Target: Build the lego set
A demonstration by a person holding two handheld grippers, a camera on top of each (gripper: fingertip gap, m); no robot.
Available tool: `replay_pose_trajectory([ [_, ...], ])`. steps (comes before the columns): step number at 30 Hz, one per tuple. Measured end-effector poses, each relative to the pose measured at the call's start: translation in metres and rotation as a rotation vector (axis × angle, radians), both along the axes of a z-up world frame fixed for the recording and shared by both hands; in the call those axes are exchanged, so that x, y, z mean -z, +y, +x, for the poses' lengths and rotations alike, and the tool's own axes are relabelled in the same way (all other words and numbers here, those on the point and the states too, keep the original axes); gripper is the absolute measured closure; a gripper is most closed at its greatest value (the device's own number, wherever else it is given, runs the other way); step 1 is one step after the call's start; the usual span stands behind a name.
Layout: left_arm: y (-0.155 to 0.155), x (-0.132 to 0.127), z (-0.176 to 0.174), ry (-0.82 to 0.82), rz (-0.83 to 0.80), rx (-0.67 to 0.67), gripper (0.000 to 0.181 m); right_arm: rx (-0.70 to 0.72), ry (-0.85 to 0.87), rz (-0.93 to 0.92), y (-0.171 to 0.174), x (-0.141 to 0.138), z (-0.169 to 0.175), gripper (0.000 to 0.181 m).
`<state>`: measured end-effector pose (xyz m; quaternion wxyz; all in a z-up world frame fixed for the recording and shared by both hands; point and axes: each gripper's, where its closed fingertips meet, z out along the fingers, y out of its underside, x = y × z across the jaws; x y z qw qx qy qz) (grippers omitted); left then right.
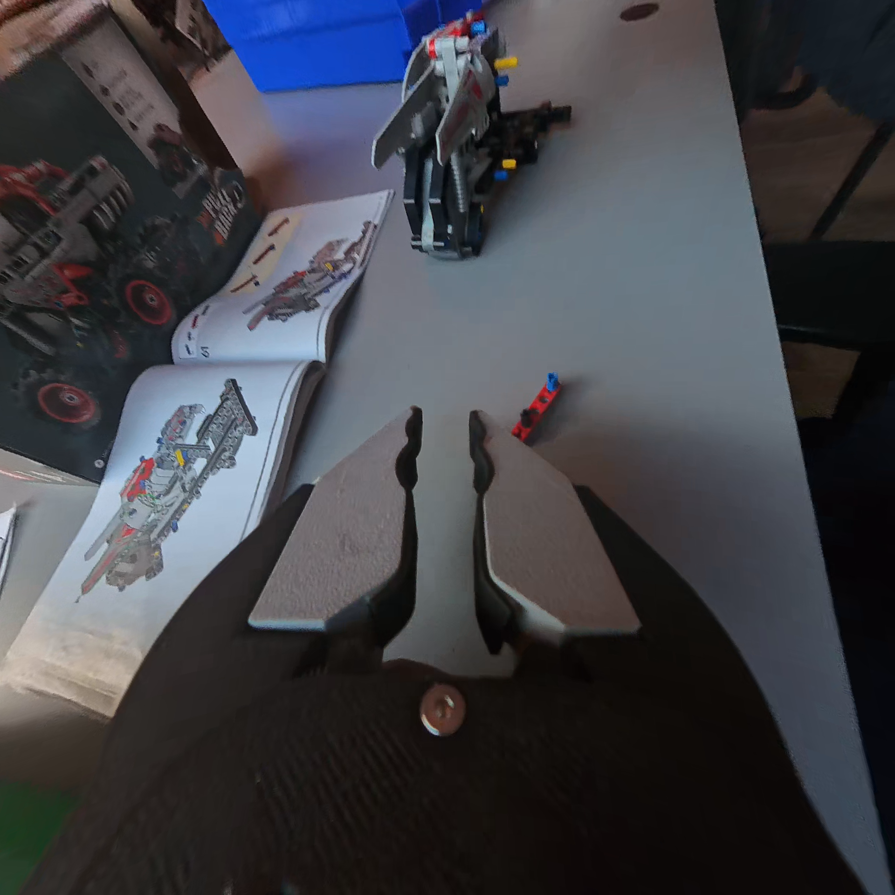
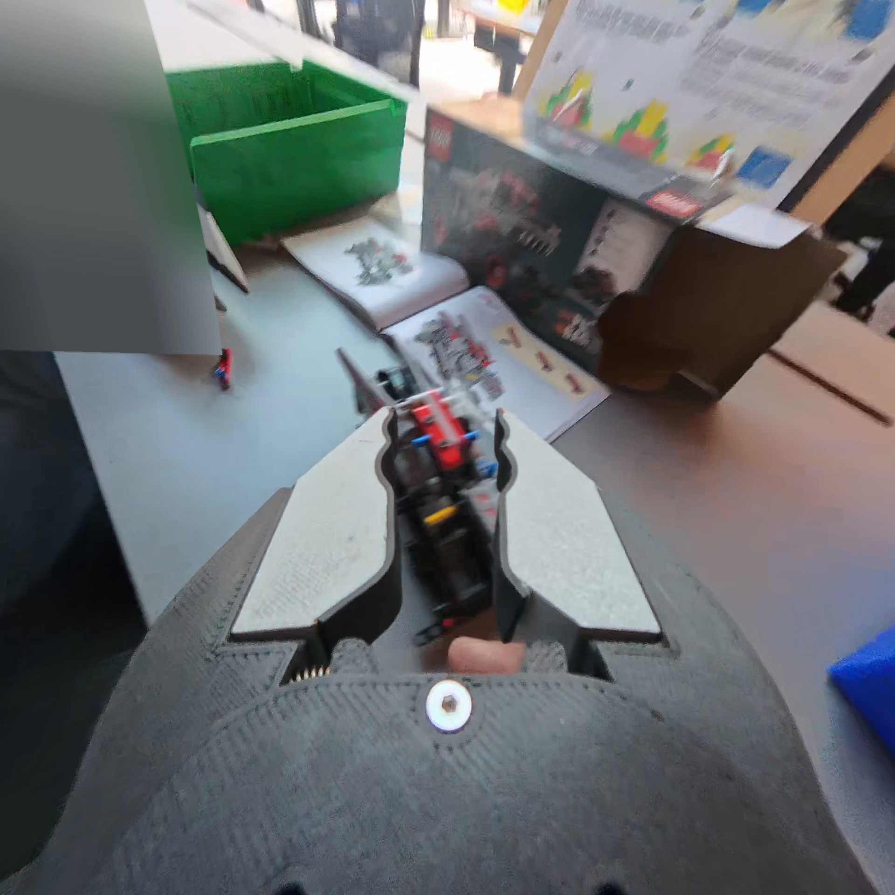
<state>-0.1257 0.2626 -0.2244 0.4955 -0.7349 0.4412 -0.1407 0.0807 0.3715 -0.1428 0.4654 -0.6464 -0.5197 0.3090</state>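
The partly built lego model (image 1: 455, 145), black, grey and red with blue and yellow pins, stands on the grey table (image 1: 629, 290). A small red beam with a blue pin (image 1: 536, 409) lies just right of my left gripper's fingertips. My left gripper (image 1: 445, 419) is open a little and empty, low over the table. In the right wrist view the model (image 2: 440, 484) shows in the gap between the fingers of my right gripper (image 2: 443, 416), which is open; no pad visibly presses on it. The red beam (image 2: 223, 368) lies far left.
An open instruction booklet (image 1: 203, 484) and the set's dark box (image 1: 97, 242) lie to the left. A blue bin (image 1: 315, 43) stands behind the model. The right wrist view shows a green bin (image 2: 290, 160), the box (image 2: 557, 252) and the booklet (image 2: 484, 348). The grippers' ends are close to 25 cm from one another.
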Motion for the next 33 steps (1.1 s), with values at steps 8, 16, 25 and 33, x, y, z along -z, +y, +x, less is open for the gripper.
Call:
replay_pose_trajectory([
  [8,0.009,-0.014,0.002,-0.087,0.057,0.018,0.167,-0.124,0.145,0.022,0.091,0.000,-0.010,0.139],
  [16,0.009,-0.024,-0.003,-0.169,0.056,0.011,0.160,-0.106,0.190,-0.041,0.087,0.031,-0.020,0.139],
  [25,0.011,-0.019,-0.005,-0.087,0.107,-0.043,0.159,-0.140,0.286,-0.084,0.085,0.019,-0.015,0.137],
  [33,0.026,-0.022,-0.017,-0.090,0.126,-0.131,0.160,-0.133,0.290,-0.099,0.088,0.022,-0.011,0.138],
])
